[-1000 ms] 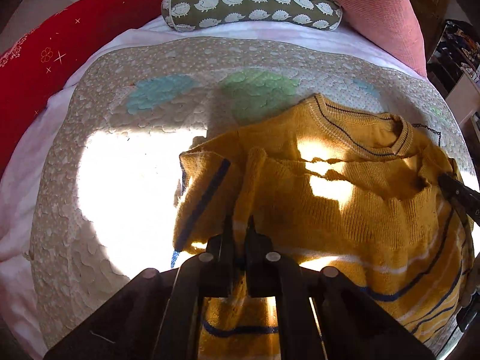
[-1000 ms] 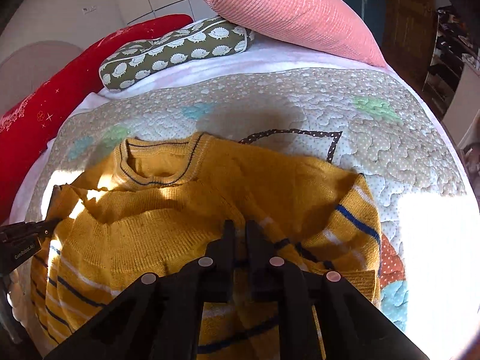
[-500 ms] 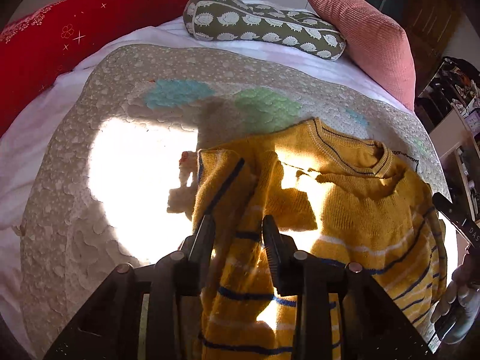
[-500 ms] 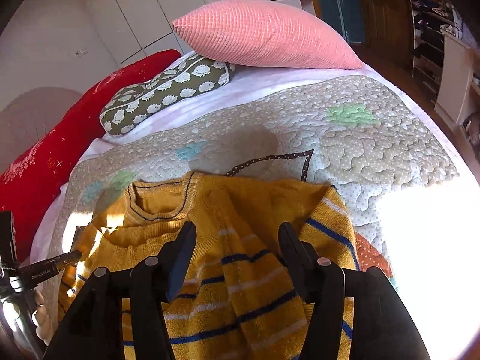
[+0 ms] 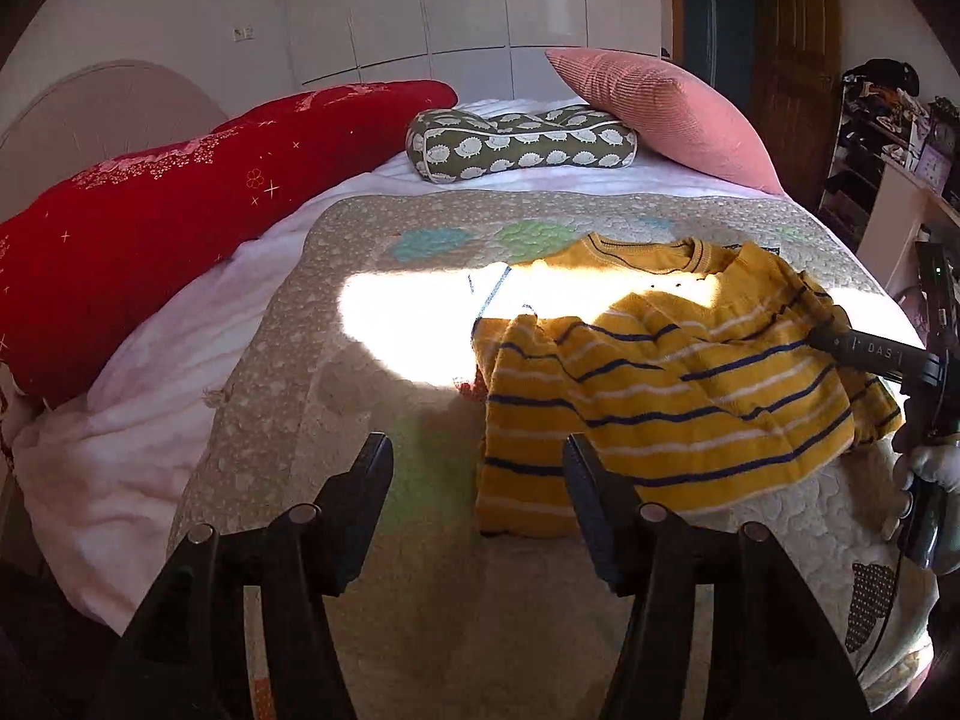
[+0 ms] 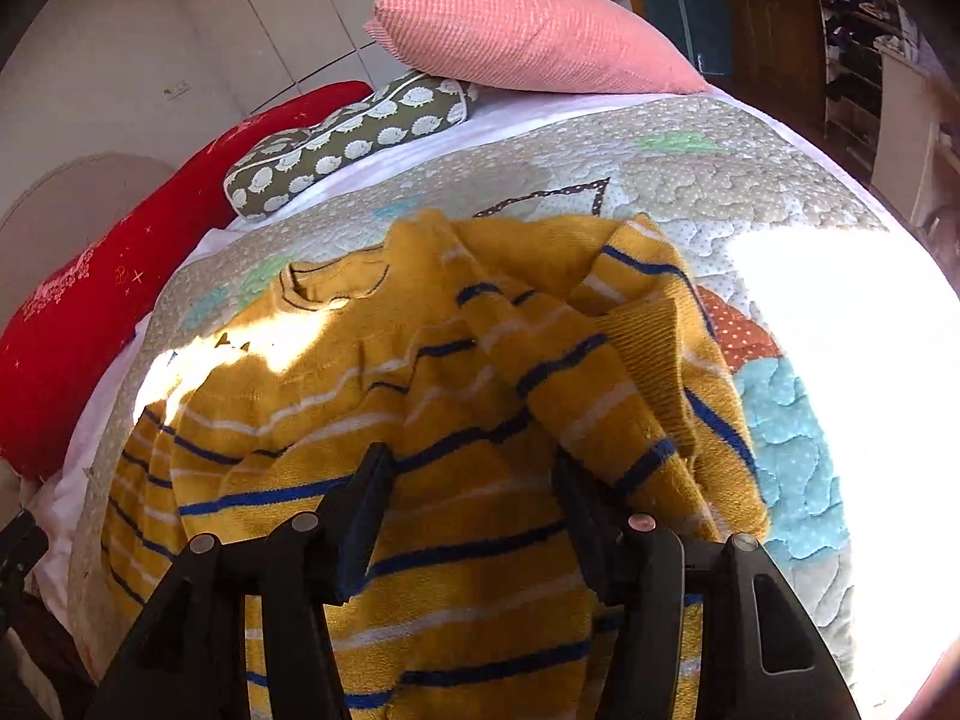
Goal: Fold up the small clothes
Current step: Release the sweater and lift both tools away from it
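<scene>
We see bed [image 5: 384,648] with quilt, white wardrobe doors [image 5: 456,0] behind, brown door [image 5: 792,30], bright sun patch on quilt [image 6: 840,324].

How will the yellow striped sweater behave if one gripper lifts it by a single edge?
The yellow striped sweater is soft knit already lying in loose folds, so it would probably sag and unfold. It looks light, but thick enough to grip firmly. On the textured quilt, pushing would likely bunch it up, not slide it.

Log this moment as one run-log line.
task: fold small clothes | sweater: hem folded up, lying on quilt | left tongs: opening, empty | right tongs: closing, over sweater, nothing gripped
</scene>
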A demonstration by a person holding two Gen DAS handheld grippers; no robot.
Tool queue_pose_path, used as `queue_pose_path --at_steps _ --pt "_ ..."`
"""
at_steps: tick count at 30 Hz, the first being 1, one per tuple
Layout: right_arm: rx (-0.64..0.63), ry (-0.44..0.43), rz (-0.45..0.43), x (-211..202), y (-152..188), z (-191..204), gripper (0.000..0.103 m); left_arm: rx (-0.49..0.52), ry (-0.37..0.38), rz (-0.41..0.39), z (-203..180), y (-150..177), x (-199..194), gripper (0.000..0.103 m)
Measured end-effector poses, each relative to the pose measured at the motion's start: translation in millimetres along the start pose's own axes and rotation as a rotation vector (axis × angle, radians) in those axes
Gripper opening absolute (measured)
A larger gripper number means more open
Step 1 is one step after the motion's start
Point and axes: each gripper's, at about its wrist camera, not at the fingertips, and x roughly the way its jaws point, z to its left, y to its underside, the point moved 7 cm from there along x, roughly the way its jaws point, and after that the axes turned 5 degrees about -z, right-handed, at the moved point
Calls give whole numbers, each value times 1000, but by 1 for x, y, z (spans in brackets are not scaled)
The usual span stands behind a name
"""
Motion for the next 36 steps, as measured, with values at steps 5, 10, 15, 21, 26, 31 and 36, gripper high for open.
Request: queue_pose_path --at_steps 5,10,15,21,26,31,36 --pt "100 -14 -105 -66 11 -16 59 -4 -4 -64 -8 13 -46 66" --pt "66 12 -101 -124 70 -24 69 2 -3 -114 -21 24 -79 69" --pt "112 51 -17 -117 134 -48 69 45 -7 -108 -40 33 -86 70" --pt "5 61 -67 -117 139 -35 88 92 0 -96 -61 41 -95 70" --pt "-69 68 -100 -113 144 -25 96 118 15 -93 -73 45 -102 71" --pt "-126 99 -142 -112 150 -21 97 129 23 -82 -79 49 -100 73" --pt "-148 103 -162 -111 152 -17 100 112 50 -35 -79 57 -86 74"
